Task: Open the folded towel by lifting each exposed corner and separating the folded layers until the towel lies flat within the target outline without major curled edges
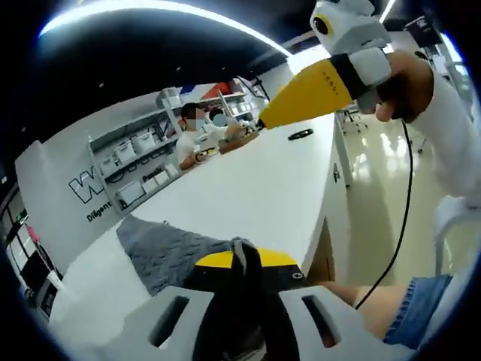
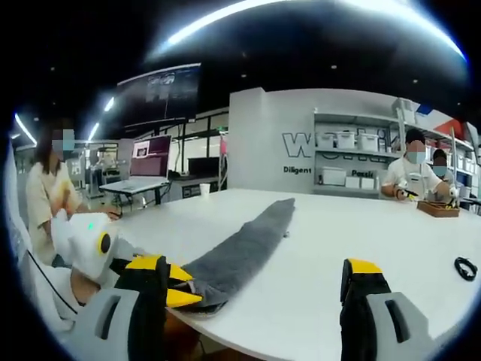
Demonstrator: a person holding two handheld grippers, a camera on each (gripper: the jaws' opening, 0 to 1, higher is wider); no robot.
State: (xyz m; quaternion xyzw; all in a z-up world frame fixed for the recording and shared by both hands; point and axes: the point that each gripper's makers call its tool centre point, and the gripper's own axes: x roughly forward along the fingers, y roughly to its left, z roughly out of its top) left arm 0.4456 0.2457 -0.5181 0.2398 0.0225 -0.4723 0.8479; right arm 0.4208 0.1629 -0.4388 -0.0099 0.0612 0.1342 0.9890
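A grey towel [image 2: 248,244] lies folded into a long narrow strip on the white table [image 2: 361,226], running away from the near edge. My left gripper [image 1: 244,259] is shut on the towel's [image 1: 169,252] near end at the table edge. It comes into the right gripper view from the left, where the left gripper [image 2: 184,292] pinches that same corner with its yellow tips. My right gripper [image 2: 255,274] is open, its jaws wide apart above the near edge and touching nothing. In the left gripper view the right gripper [image 1: 301,98] hangs high over the table, held by a hand [image 1: 406,83].
A small black ring [image 2: 466,268] lies on the table to the right. People sit at the far end beside a wooden box [image 2: 438,208]. Shelves with white bins [image 2: 346,143] line the back wall. A person [image 2: 49,192] stands on the left near a laptop [image 2: 150,162].
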